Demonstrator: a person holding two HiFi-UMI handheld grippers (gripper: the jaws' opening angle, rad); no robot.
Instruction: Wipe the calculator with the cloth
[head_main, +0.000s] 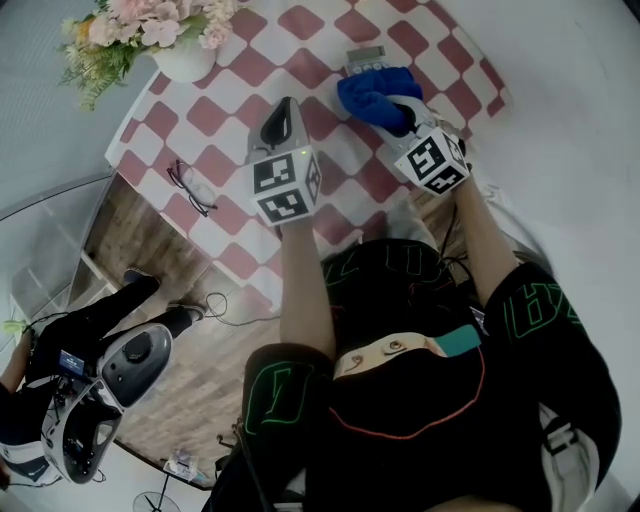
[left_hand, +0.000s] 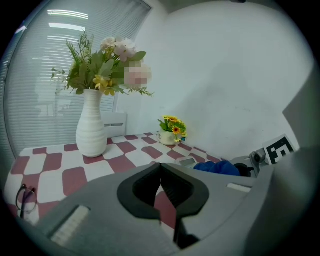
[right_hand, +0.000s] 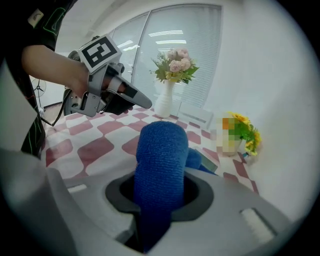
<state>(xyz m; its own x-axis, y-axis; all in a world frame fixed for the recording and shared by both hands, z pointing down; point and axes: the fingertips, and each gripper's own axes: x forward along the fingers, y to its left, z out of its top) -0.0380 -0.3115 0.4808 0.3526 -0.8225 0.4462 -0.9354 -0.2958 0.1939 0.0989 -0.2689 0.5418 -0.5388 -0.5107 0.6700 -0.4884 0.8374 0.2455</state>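
A blue cloth (head_main: 372, 92) is bunched between the jaws of my right gripper (head_main: 392, 108), which is shut on it at the far side of the checkered table. The cloth rests against the near end of a small grey calculator (head_main: 364, 57), whose display end shows beyond it. In the right gripper view the cloth (right_hand: 161, 160) stands up out of the jaws and a grey edge of the calculator (right_hand: 208, 161) shows behind it. My left gripper (head_main: 284, 106) hovers shut and empty to the left of the cloth. Its own view shows the calculator (left_hand: 188, 161) and cloth (left_hand: 217, 167) to the right.
A white vase (head_main: 184, 62) of flowers stands at the table's far left corner. A pair of glasses (head_main: 192, 187) lies near the left edge. A small pot of yellow flowers (left_hand: 171, 131) sits against the wall beyond the calculator. The table (head_main: 225, 150) has a red-and-white checkered cover.
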